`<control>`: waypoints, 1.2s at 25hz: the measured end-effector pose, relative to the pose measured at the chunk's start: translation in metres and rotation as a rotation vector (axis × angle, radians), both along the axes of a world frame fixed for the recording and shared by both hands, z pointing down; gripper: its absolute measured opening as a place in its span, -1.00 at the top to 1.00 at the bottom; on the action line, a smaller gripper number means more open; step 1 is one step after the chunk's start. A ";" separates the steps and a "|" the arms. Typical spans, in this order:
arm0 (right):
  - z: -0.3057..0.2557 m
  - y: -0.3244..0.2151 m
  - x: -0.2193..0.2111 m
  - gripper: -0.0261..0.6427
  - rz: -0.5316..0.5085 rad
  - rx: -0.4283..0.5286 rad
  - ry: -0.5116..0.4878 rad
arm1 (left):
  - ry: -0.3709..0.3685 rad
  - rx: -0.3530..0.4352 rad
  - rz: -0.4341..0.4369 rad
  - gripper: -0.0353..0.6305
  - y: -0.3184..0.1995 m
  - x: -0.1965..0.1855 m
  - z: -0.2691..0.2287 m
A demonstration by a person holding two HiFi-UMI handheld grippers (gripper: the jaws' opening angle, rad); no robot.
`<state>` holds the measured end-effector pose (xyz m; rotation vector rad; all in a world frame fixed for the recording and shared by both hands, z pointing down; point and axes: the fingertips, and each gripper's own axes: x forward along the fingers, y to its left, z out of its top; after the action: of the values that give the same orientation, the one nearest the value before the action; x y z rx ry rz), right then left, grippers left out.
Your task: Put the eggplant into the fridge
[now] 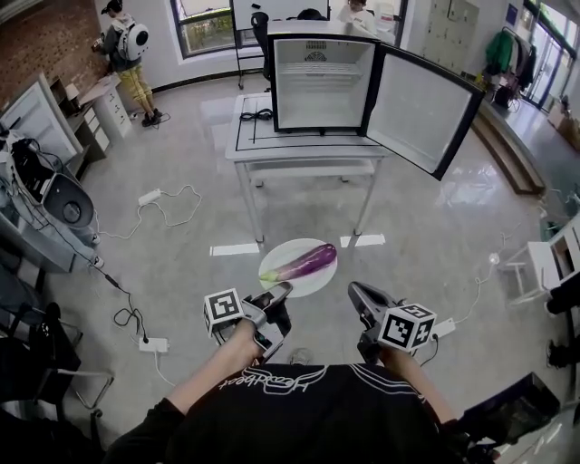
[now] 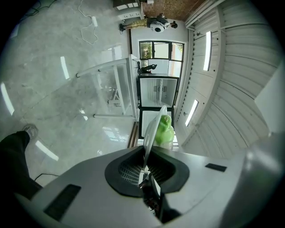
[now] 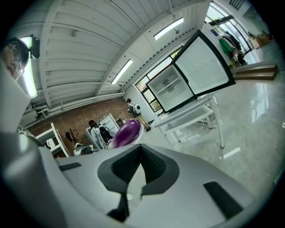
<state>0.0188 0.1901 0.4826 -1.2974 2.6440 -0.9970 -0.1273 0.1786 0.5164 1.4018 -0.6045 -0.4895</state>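
Glossy grey floor (image 1: 181, 254), white table (image 1: 246, 145), brick wall (image 1: 36, 41), bright windows (image 1: 201, 27)

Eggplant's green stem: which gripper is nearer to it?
Left. The left gripper grips the plate right beside the stem; the right gripper lies on the other side, past the purple end of the eggplant.

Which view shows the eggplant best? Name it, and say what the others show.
The head view: the whole eggplant lies on the white plate, purple body and green stem both visible. The left gripper view shows only its green stem end behind the plate's edge; the right gripper view only its rounded purple tip.
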 end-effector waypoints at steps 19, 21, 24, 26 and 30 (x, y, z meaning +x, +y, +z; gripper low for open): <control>-0.005 -0.136 -0.005 0.90 0.066 0.040 -0.019 | -0.013 0.032 0.058 0.82 -0.145 -0.007 -0.009; -0.003 -0.141 -0.001 0.90 0.075 0.036 -0.015 | -0.013 0.033 0.069 0.82 -0.150 -0.003 -0.007; 0.002 -0.145 0.005 0.90 0.084 0.024 -0.008 | 0.006 0.022 0.076 0.82 -0.155 0.003 -0.001; 0.003 -0.148 0.005 0.90 0.086 0.021 -0.010 | 0.001 0.009 0.076 0.82 -0.159 0.002 0.005; 0.007 -0.154 0.008 0.90 0.083 0.012 -0.014 | 0.015 0.005 0.069 0.82 -0.167 0.006 0.005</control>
<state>0.0268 0.0359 0.4898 -1.3797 2.5592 -0.9739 -0.1214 0.0117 0.5211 1.4176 -0.5418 -0.4465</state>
